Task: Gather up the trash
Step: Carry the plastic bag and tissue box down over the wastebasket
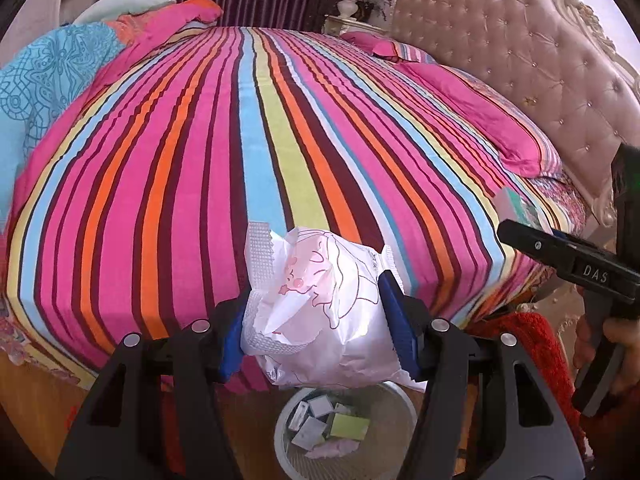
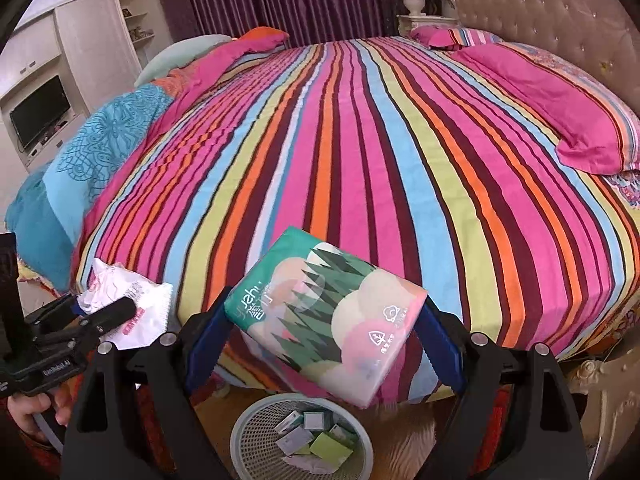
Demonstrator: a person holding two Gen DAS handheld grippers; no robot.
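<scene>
White crinkled wrapper [image 1: 320, 312] with a pink cartoon print sits clamped between the blue pads [image 1: 394, 312] of the left hand-held gripper [image 1: 316, 320] — jaws partly closed, pads pressing both sides, wrapper bulging out above and below. It hangs off the near edge of the bed, above the white mesh waste basket [image 1: 396, 408] on the wooden floor. Basket already has small cartons in it, one lime green, plus some crumpled paper.

Right hand-held gripper [image 2: 324, 328] has a wider bite: jaws well apart, closed on a green tissue pack [image 2: 328, 320] printed with dark trees and pale pink and cream circles. Pack is tilted, one corner up toward the bed, lower corner pointing down over the same basket [image 2: 256, 424]. Blue pads [image 2: 206, 340] touch both of its short sides.

Both items are off the bed and above the basket, neither is in it yet.

From the right wrist view the left hand-held gripper [image 2: 106, 312] shows at lower left with its wrapper [image 2: 132, 304], a hand [image 2: 28, 408] on the grip. From the left wrist view the right tool's black body marked "DAS" [image 1: 576, 264] sits at the right edge.

Striped bedspread [image 1: 260, 140] — pink, orange, blue, yellow-green, maroon — is otherwise bare in the middle; pink pillows [image 1: 480, 112] lie by the tufted headboard [image 1: 520, 52], a blue patterned quilt [image 1: 44, 92] at the far left.
</scene>
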